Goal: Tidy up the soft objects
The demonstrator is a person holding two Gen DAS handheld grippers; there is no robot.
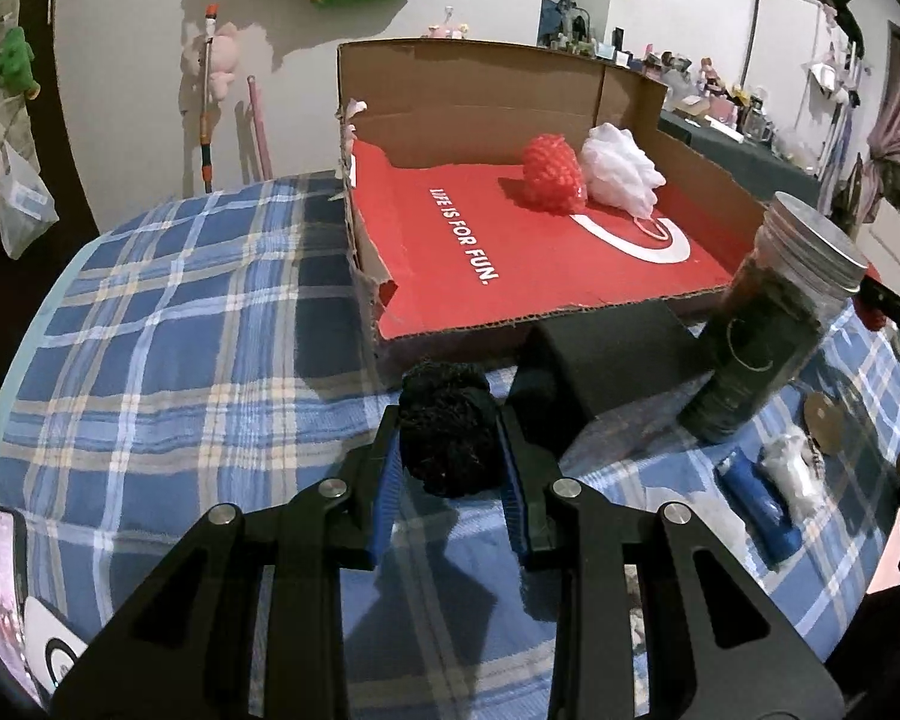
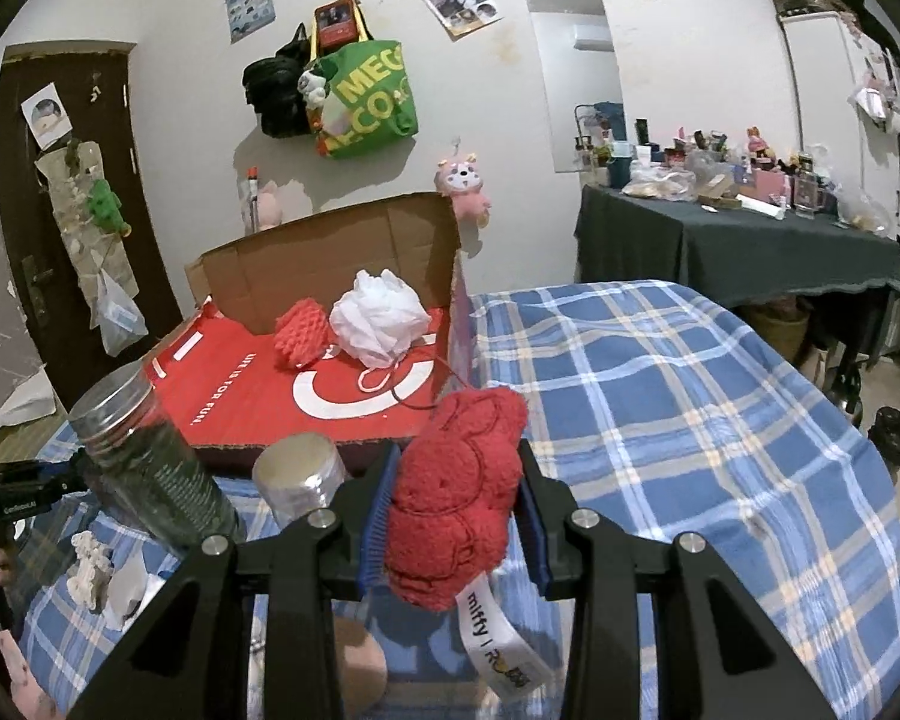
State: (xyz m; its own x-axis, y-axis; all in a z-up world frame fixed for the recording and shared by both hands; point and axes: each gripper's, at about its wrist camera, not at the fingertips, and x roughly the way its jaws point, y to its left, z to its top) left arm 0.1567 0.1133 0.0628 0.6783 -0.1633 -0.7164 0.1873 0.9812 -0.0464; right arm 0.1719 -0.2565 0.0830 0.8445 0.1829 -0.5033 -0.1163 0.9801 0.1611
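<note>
My left gripper (image 1: 450, 450) is shut on a black knitted ball (image 1: 447, 429), held just above the plaid bed in front of the open cardboard box (image 1: 510, 96). The box has a red floor. Inside it lie a red knitted ball (image 1: 553, 173) and a white mesh pouf (image 1: 621, 171). My right gripper (image 2: 459, 504) is shut on a red plush toy (image 2: 459, 492) with a white label, held above the bed at the box's (image 2: 330, 252) near right corner. The red ball (image 2: 299, 330) and white pouf (image 2: 381, 318) also show in the right wrist view.
A tall dark jar with a metal lid (image 1: 768, 324) and a black block (image 1: 618, 348) stand before the box. A blue item (image 1: 762, 504) and a white figurine (image 1: 795, 474) lie right of it. A second lidded jar (image 2: 300, 477) stands by the tall one (image 2: 150, 468). A phone (image 1: 3, 588) lies at left.
</note>
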